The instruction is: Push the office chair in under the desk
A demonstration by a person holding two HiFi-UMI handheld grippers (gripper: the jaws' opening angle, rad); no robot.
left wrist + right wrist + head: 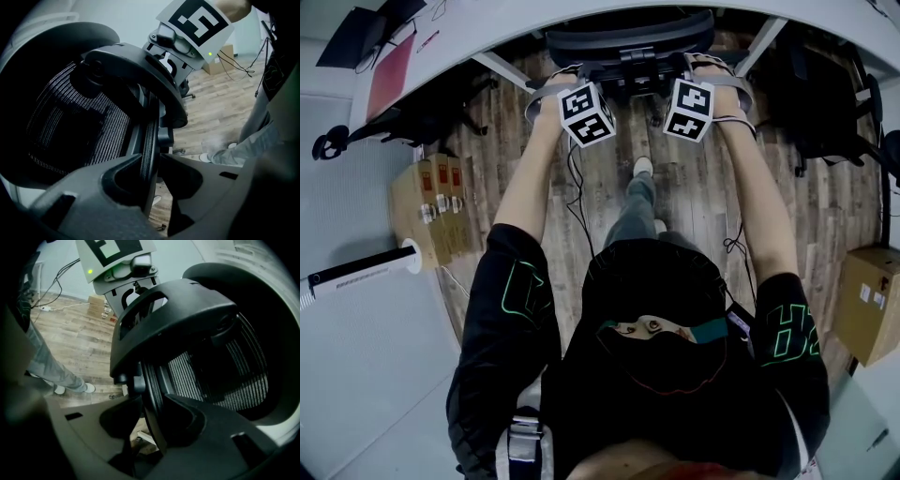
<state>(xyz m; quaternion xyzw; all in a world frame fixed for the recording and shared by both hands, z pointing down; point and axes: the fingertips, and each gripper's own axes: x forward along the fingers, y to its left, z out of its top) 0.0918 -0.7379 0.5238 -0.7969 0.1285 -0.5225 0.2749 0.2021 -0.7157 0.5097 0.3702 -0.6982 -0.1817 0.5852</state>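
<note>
The black office chair (pixel 628 42) stands at the white desk (pixel 478 33), its seat hidden under the desktop and only its backrest top showing. My left gripper (pixel 551 92) holds the backrest's left side and my right gripper (pixel 724 82) its right side. In the left gripper view the left gripper (pixel 151 164) is shut on the backrest's rim (pixel 149 136), beside the mesh (pixel 79 122). In the right gripper view the right gripper (pixel 149 414) has the opposite rim (pixel 152 385) pressed between its jaws.
Cardboard boxes (pixel 431 206) sit on the wood floor at the left and another box (pixel 870 302) at the right. A second dark chair (pixel 834 112) stands to the right. The person's legs and shoe (pixel 643 167) are just behind the chair. Cables trail down from both grippers.
</note>
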